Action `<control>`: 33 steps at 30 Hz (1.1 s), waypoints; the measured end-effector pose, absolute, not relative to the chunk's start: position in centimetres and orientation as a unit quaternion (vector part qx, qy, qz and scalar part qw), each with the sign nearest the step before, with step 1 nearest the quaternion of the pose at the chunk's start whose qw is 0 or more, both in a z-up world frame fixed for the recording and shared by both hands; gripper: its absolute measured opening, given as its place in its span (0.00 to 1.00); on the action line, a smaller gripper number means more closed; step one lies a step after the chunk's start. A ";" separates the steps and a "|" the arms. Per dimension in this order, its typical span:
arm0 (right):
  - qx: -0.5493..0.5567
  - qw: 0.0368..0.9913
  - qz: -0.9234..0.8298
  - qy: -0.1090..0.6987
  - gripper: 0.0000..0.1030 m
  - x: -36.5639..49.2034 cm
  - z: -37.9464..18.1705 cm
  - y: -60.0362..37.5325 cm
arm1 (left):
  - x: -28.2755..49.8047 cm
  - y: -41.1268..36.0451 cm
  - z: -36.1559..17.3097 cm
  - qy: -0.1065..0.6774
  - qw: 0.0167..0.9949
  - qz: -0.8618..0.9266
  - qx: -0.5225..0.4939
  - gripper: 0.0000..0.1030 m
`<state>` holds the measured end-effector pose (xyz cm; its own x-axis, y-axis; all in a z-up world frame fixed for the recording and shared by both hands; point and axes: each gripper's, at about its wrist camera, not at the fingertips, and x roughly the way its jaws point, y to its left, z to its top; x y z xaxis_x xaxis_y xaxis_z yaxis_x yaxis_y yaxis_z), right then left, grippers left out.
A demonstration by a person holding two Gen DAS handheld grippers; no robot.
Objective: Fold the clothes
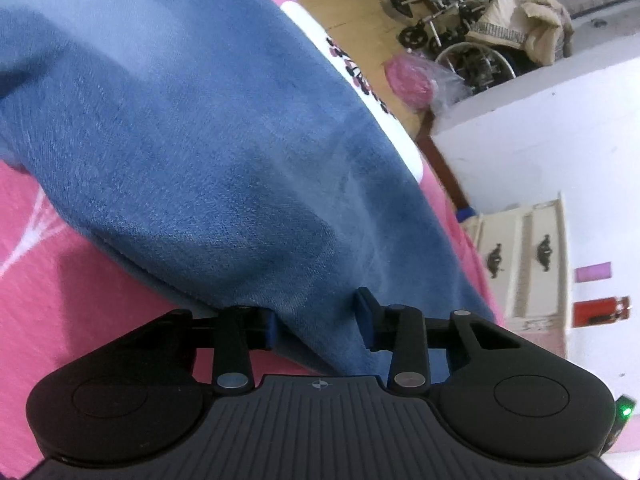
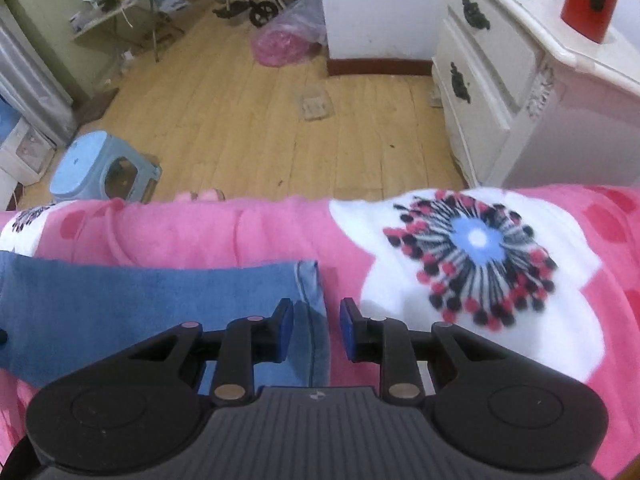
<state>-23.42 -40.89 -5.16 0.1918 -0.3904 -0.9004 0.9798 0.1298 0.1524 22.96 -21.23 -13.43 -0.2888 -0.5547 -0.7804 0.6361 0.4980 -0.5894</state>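
Blue jeans (image 2: 152, 304) stretch lengthwise along a pink flowered bed blanket (image 2: 460, 280), hem end between the right hand-held gripper (image 2: 316, 330)'s parted jaws, left hand-held gripper (image 1: 320, 320) likewise unclamped.

A pink blanket (image 2: 256, 232) with white flower patches is covering the bed and carrying the load. Blue jeans (image 2: 160, 304) are lying directly on it, spreading flat to the left of the large white flower print (image 2: 476, 248), the hemmed leg end stopping just beside that print. In the left wrist view, the jeans (image 1: 208, 152) are draping across the blanket (image 1: 72, 280).
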 end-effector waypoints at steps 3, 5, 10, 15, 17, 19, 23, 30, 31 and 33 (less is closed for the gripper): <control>0.409 0.670 -0.509 0.354 0.22 -23.8 -5.8 -41.1 | 22.6 -21.2 -13.3 0.617 0.608 -0.497 0.043 0.35; 0.404 0.673 -0.504 0.361 0.18 -23.9 -6.2 -41.3 | 22.5 -21.1 -13.4 0.616 0.615 -0.491 0.041 0.34; 0.398 0.685 -0.499 0.352 0.07 -24.4 -6.1 -41.5 | 21.8 -21.2 -12.8 0.601 0.631 -0.488 0.052 0.32; 0.396 0.687 -0.502 0.346 0.07 -25.0 -6.4 -41.7 | 21.7 -21.4 -12.8 0.595 0.637 -0.488 0.060 0.32; 0.408 0.680 -0.499 0.351 0.07 -25.2 -7.3 -41.7 | 21.8 -21.3 -12.9 0.594 0.637 -0.487 0.062 0.32; 0.421 0.671 -0.500 0.351 0.10 -25.5 -7.6 -41.8 | 21.9 -21.3 -12.8 0.597 0.633 -0.489 0.065 0.34; 0.411 0.667 -0.512 0.352 0.13 -25.9 -5.6 -41.5 | 22.9 -20.3 -11.6 0.611 0.626 -0.479 0.075 0.42; 0.328 0.740 -0.461 0.363 0.13 -19.9 -1.3 -40.9 | 25.9 -17.2 -7.1 0.575 0.664 -0.473 0.075 0.43; 0.314 0.758 -0.434 0.373 0.13 -17.9 -1.5 -40.7 | 26.0 -17.2 -6.6 0.561 0.672 -0.477 0.077 0.43; 0.291 0.787 -0.375 0.396 0.13 -13.8 -2.7 -40.4 | 25.8 -17.9 -6.4 0.533 0.684 -0.491 0.085 0.43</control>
